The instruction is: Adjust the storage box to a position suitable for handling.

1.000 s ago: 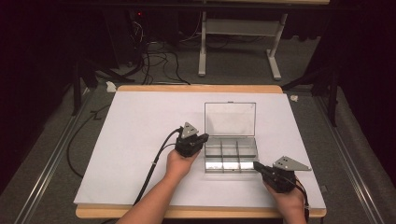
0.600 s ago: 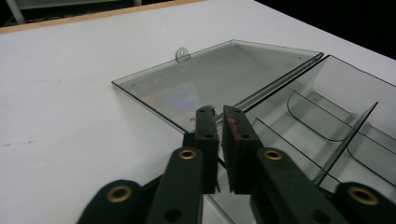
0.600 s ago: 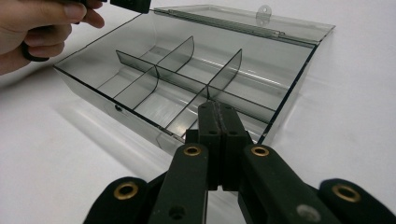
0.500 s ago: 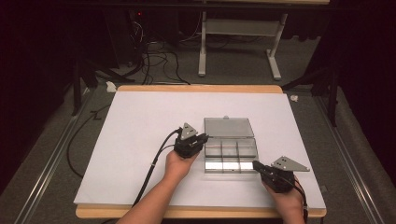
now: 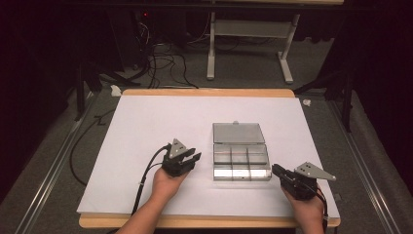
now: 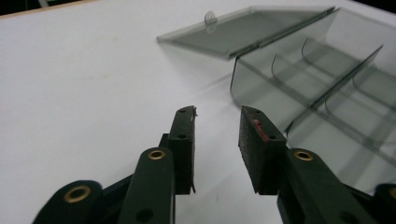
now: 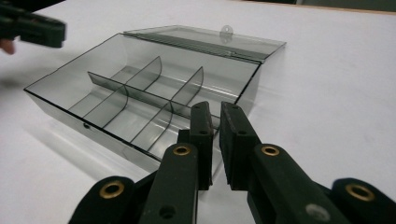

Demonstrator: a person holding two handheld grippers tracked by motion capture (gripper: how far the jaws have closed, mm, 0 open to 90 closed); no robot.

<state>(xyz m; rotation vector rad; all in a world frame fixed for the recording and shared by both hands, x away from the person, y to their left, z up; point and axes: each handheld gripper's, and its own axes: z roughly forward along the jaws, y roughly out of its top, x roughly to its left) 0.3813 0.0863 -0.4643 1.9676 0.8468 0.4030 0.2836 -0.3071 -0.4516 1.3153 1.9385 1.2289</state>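
So right now the clear plastic organizer box [image 5: 241,163] sits on the white desk [image 5: 160,122], a bit right of the middle, with its lid [image 5: 237,132] flipped all the way back and lying flat behind the tray. You can see the dividers inside, splitting it into six little compartments, and they all look empty as far as I can tell. The small latch tab on the lid points away from the person, toward the far edge of the desk.

The left gripper [image 5: 189,158] is just off the left side of the box, near it but not touching. In the left gripper view its jaws have just been opening, and now they stand clearly apart with nothing between them, only bare desk showing in the gap. The box's corner is just ahead and to the right of the tips.

The right gripper [image 5: 275,169] is at the box's front right corner, very close. In the right gripper view [image 7: 215,112] the jaws are nearly together with a thin slit left between the pads. They've just been easing open a touch, and nothing is pinched in there; the box wall sits right behind the tips. Cables trail back off both grippers toward the near edge.
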